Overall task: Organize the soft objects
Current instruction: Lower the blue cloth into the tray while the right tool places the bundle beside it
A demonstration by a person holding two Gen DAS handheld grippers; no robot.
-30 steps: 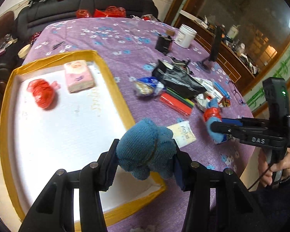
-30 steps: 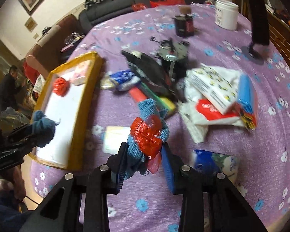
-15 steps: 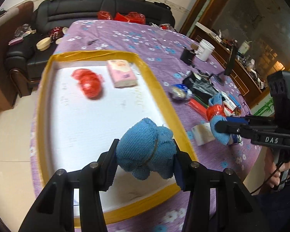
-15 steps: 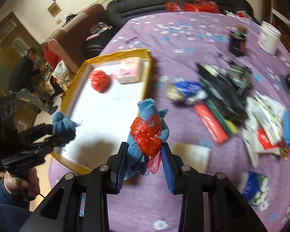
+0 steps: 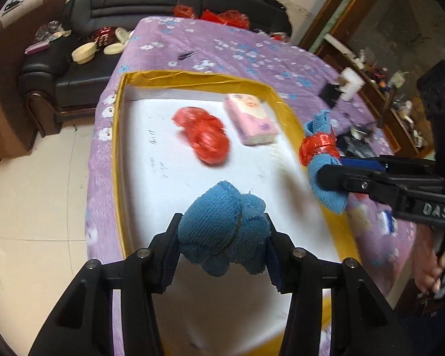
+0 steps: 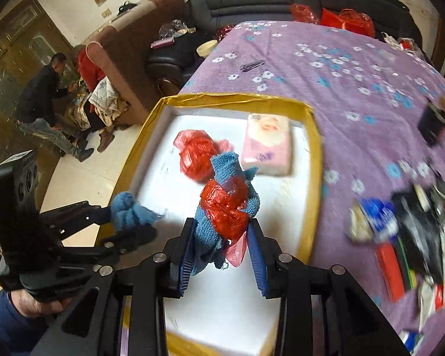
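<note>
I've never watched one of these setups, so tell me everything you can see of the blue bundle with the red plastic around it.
The blue knitted cloth bundle looks like soft, coarse-knit fabric, rolled up and bound around its middle by a crinkled red plastic bag, with a loose tail of red plastic hanging below. It stands roughly upright, clamped between the blue pads of the right gripper, and is held in the air over the yellow-rimmed white tray.

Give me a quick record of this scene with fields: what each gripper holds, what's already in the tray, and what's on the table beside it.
left gripper: shut on a balled blue knitted cloth, over the tray
right gripper: shut on a blue knitted cloth wrapped with red plastic
tray: white shallow tray with yellow taped rim on the purple flowered tablecloth
in tray: crumpled red plastic bag; pink tissue pack
beside tray: blurred clutter of packets
</note>
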